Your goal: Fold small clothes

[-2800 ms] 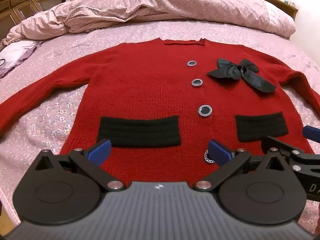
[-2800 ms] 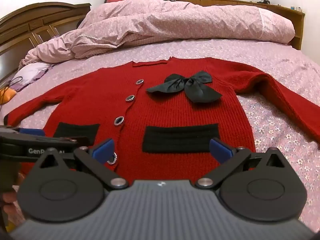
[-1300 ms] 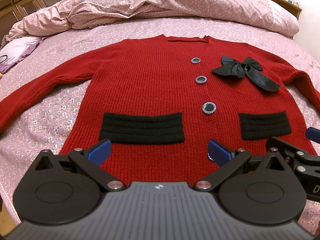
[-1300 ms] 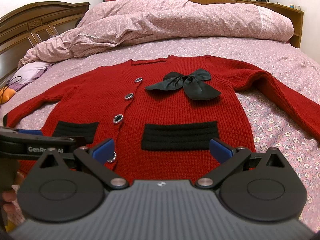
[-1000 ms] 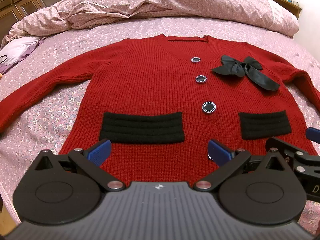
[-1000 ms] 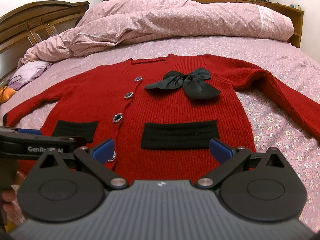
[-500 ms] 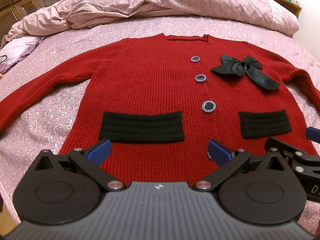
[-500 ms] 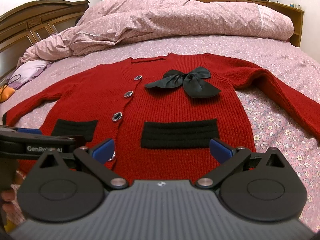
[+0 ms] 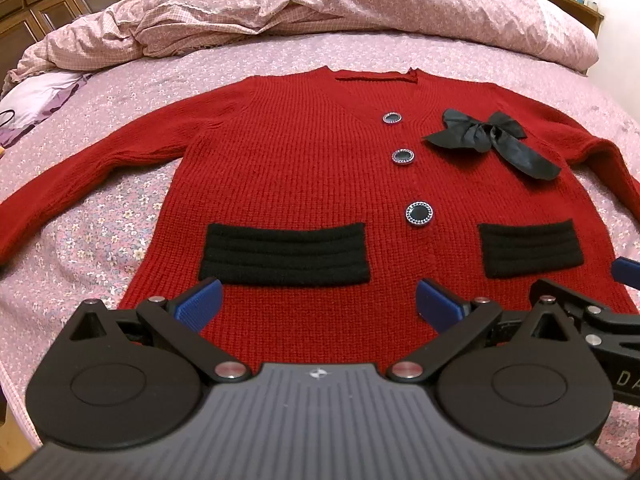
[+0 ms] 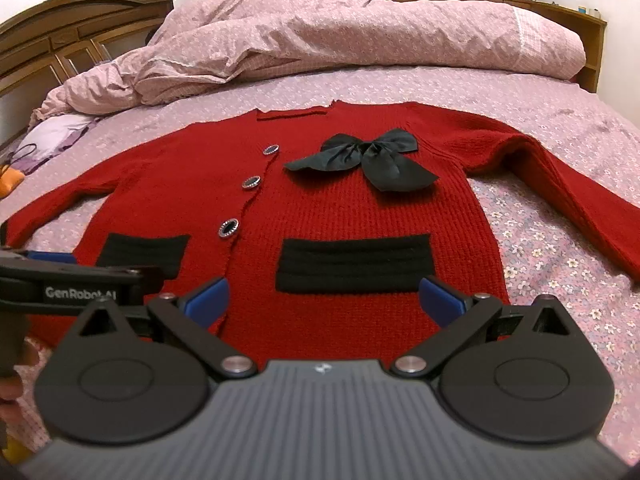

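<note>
- The red cardigan (image 9: 304,176) lay flat and face up on the bed (image 9: 280,60), its hem just ahead of both your grippers.
- Your left gripper (image 9: 316,304) and right gripper (image 10: 324,300) stood spread wide, holding nothing.
- Both sleeves were stretched outward; bare sheet showed beyond the cardigan's collar, up to the heaped duvet (image 10: 360,28).

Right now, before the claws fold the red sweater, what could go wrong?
Three things, maybe. The black bow sits loose and raised on the red sweater, so a fold across it could crumple it or leave a lump. The long sleeves lie spread out on the bed, so they might drag and bunch. Both the left claw and the right claw are open near the hem and might pinch the bedsheet too.
</note>
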`<action>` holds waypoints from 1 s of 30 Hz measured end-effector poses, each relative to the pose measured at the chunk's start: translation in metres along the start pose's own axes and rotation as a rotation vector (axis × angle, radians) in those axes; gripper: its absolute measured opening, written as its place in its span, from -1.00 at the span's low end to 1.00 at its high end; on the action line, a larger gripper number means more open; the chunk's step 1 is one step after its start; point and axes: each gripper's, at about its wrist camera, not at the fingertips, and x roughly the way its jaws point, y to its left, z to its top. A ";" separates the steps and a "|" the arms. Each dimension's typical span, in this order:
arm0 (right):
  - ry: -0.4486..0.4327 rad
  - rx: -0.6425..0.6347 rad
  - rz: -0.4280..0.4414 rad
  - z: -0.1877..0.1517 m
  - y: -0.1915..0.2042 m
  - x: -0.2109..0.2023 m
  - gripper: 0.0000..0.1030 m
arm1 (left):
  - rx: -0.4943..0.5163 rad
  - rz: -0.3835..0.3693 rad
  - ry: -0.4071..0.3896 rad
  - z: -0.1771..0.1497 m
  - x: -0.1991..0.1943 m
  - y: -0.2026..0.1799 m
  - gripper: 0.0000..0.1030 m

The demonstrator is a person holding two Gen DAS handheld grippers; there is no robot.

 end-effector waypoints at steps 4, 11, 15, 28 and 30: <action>0.001 0.009 -0.001 0.000 -0.002 0.000 1.00 | 0.007 -0.001 -0.002 0.000 0.000 -0.001 1.00; -0.001 0.013 -0.002 0.000 -0.004 0.000 1.00 | 0.022 0.001 -0.004 0.002 -0.001 -0.006 1.00; 0.000 0.012 -0.002 0.001 -0.004 0.000 1.00 | 0.025 0.002 -0.003 0.002 -0.002 -0.006 1.00; 0.004 0.013 -0.005 0.000 -0.005 0.001 1.00 | 0.028 0.004 0.006 0.003 -0.001 -0.008 1.00; 0.004 0.014 -0.005 0.000 -0.004 0.002 1.00 | 0.028 0.004 0.008 0.002 0.000 -0.009 1.00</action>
